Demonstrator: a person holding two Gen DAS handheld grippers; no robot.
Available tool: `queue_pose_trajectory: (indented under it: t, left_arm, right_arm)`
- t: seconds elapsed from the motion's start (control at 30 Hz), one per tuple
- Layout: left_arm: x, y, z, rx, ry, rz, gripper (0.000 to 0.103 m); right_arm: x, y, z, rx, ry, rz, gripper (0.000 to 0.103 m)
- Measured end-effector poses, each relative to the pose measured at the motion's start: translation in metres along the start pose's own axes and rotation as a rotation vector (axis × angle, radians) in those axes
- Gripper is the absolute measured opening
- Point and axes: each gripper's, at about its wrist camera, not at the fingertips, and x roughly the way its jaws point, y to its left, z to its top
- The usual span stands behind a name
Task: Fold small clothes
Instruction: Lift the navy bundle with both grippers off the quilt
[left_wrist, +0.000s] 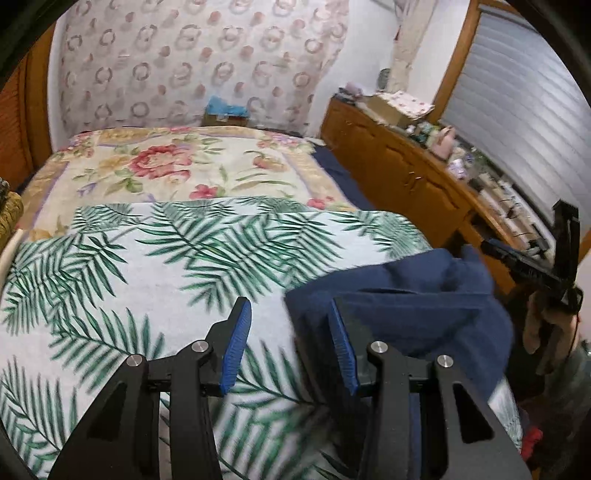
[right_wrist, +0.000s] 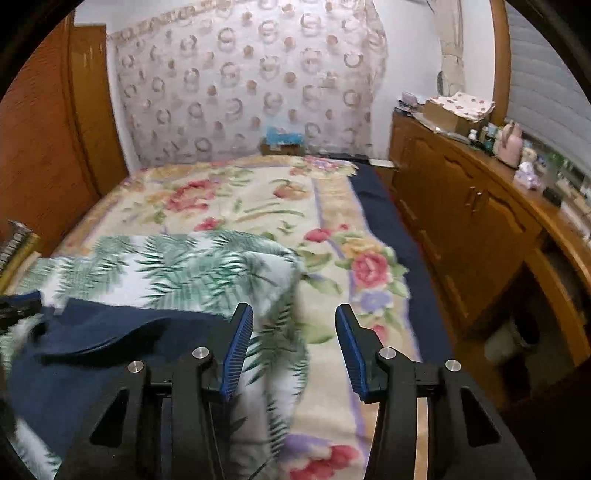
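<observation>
On the bed (left_wrist: 184, 170), near its foot, a palm-leaf printed cloth (left_wrist: 177, 266) is spread over a floral blanket (right_wrist: 258, 199), and a dark navy garment (left_wrist: 413, 310) is seen lying bunched on the right-hand part of that cloth. In the left wrist view, the left gripper (left_wrist: 291, 325) is held low over the cloth with its jaws standing apart; nothing is pinched between the blue pads. Its right-hand finger (left_wrist: 341, 343) is seen against the left edge of the navy garment, though whether it touches the fabric cannot be told. The bare leaf print is visible in the gap between the fingers.

In the right wrist view, the right gripper (right_wrist: 293, 332) is likewise held with its jaws apart and empty. Only the edge of the palm-leaf cloth and the floral blanket are seen between its pads. The navy garment lies to the left of its left finger (right_wrist: 238, 350), partly behind it. The frame is blurred.

At the right edge of the left wrist view, the right gripper is seen again, gripped in a hand (left_wrist: 543, 317). Along the right wall a wooden cabinet (right_wrist: 461, 206) is seen, with small items crowded on its top. Behind the bed a patterned curtain (left_wrist: 199, 62) is hung.
</observation>
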Motion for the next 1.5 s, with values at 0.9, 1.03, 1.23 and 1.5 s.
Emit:
queue_pose_trajectory:
  t: [0.9,1.03,1.23,1.5]
  left_arm:
    - [0.045,-0.027,0.007,0.063,0.138,-0.135,0.013]
    - [0.015,-0.04,0.006,0.093,0.059,-0.159,0.012]
    - [-0.028,-0.052,0.005,0.132,-0.01,-0.207,0.012]
    - [-0.105,-0.041,-0.008,0.154,-0.135,-0.226,0.012]
  right_arm:
    - [0.014,0.018,-0.043,0.01,0.134,0.246,0.055]
    - [0.011,0.03,-0.045,-0.035,0.138,0.255,0.046]
    - [0.013,0.031,-0.044,-0.014,0.15,0.301,0.02]
    - [-0.019,0.069,-0.038,-0.091,0.015,0.271,0.014]
